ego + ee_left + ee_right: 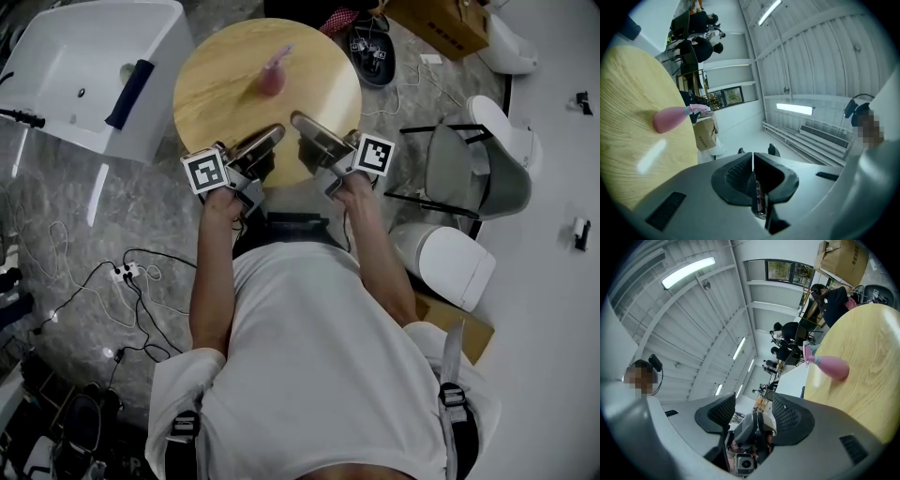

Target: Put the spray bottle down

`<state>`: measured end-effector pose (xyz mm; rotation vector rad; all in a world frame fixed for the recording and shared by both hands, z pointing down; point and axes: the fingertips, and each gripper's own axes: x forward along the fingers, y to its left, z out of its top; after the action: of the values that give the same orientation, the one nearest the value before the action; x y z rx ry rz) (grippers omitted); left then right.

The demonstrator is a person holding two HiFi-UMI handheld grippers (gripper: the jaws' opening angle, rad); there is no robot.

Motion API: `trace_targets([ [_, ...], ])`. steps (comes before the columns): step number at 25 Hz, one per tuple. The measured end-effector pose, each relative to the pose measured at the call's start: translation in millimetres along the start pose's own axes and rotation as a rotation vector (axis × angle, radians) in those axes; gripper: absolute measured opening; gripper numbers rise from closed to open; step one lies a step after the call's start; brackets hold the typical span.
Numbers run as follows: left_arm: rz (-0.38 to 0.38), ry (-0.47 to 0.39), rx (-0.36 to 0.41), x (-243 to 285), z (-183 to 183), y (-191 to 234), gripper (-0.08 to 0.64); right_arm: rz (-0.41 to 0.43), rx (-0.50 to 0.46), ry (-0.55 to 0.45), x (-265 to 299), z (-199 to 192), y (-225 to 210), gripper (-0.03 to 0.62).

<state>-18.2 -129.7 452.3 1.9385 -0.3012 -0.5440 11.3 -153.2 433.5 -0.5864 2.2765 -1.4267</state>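
A pink spray bottle [272, 77] stands upright on the round wooden table [225, 103], towards its far side, with no gripper touching it. My left gripper [274, 134] is held over the table's near edge, its jaws pressed together and empty. Just to its right, my right gripper [300, 122] is open with nothing between its pads. In the left gripper view the bottle [670, 118] is well ahead of the shut gripper [753, 161]. In the right gripper view the bottle [829, 365] stands on the tabletop [862, 385], beyond the open gripper [750, 411].
A white basin [84, 66] stands left of the table. A grey chair [478, 169] and white ceramic fixtures [441, 262] are to the right. A cardboard box [441, 23] lies at the back, and cables [122, 272] run over the floor at left. People sit in the far background [787, 333].
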Motion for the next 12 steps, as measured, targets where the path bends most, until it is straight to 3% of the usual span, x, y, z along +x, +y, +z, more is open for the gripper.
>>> trace_targets([
  [12, 0.066, -0.038, 0.058, 12, -68, -39, 0.017, 0.076, 0.028, 0.034, -77, -25, 29, 0.255],
])
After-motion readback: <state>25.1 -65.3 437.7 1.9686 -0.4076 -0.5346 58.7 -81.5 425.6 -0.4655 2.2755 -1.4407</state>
